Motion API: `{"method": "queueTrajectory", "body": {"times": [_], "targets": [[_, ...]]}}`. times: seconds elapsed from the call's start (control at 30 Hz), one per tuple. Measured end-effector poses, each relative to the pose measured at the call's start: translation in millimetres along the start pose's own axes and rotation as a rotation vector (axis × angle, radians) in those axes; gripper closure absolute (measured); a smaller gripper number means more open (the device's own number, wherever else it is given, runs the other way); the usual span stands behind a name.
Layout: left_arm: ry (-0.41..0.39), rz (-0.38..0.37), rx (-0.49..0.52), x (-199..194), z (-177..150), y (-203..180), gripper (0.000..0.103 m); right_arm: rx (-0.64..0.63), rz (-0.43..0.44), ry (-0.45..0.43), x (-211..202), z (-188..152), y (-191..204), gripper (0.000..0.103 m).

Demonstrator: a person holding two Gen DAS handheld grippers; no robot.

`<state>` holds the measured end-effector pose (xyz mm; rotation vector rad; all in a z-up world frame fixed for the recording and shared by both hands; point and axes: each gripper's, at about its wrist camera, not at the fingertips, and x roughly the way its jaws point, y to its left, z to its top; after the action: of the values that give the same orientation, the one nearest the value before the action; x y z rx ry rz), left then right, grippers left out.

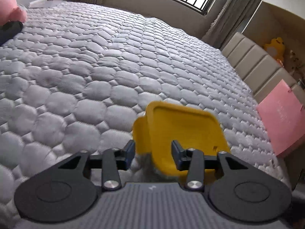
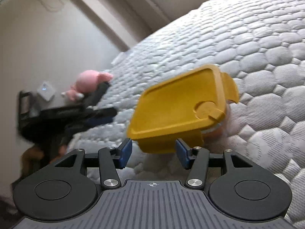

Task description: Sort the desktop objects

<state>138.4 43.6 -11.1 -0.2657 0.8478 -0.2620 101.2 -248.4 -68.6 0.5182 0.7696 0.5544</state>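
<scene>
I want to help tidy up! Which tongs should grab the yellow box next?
Probably the right tongs: the yellow box sits just ahead, about centred between their open fingers. The left tongs are open too, but the box lies off-centre there.

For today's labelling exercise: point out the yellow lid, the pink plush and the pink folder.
Yellow lid (image 2: 171, 105), right wrist view, flat top.
Pink plush (image 2: 89, 83), right wrist view, body.
Pink folder (image 1: 282, 122), left wrist view, cover.

Left gripper (image 1: 152, 153) and right gripper (image 2: 153, 152) both stand parted.
</scene>
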Motion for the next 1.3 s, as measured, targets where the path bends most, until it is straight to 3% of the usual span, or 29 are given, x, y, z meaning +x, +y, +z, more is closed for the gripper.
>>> {"method": "queueTrajectory", "body": {"times": [0.07, 0.17, 0.3, 0.4, 0.57, 0.8, 0.93, 0.97, 1.07, 1.17, 1.3], "targets": [[0.012, 0.007, 0.023, -7.3, -12.9, -5.7, 0.039, -0.001, -0.044, -0.002, 1.2, -3.7, 4.3, 0.026], [0.052, 0.0, 0.047, -11.3, -33.1, -15.7, 0.034, -0.05, -0.097, 0.005, -0.8, -11.3, 15.5, 0.008], [0.092, 0.018, 0.043, -7.8, -56.2, -28.2, 0.025, -0.079, -0.137, 0.01, -7.8, -17.4, 27.3, 0.007], [0.106, 0.039, 0.045, -9.6, -67.4, -39.1, 0.021, -0.064, -0.19, 0.046, -9.3, -20.3, 31.4, 0.0], [0.098, 0.217, 0.112, -19.3, -72.3, -57.8, 0.0, -0.069, -0.34, 0.122, -9.9, -22.5, 38.8, 0.0], [0.173, 0.271, 0.117, -15.9, -69.9, -62.3, 0.0, -0.217, -0.673, 0.134, -5.0, -12.7, 57.6, 0.0], [0.228, 0.292, 0.103, -15.3, -70.2, -60.8, 0.0, -0.232, -0.818, 0.252, 9.4, -9.5, 57.6, 0.0], [0.224, 0.29, 0.098, -18.7, -70.0, -60.6, 0.0, -0.227, -0.826, 0.28, 11.2, -9.1, 56.6, 0.0], [0.211, 0.286, 0.073, -27.9, -66.3, -59.7, 0.0, -0.156, -0.709, 0.298, 1.6, -10.7, 53.0, 0.0], [0.22, 0.265, 0.047, -29.2, -58.7, -58.4, 0.0, -0.129, -0.692, 0.285, -3.5, -9.5, 56.0, 0.0], [0.183, 0.298, 0.081, -29.7, -50.8, -65.8, 0.0, -0.115, -0.672, 0.264, -4.1, -3.8, 60.6, 0.0]]}}
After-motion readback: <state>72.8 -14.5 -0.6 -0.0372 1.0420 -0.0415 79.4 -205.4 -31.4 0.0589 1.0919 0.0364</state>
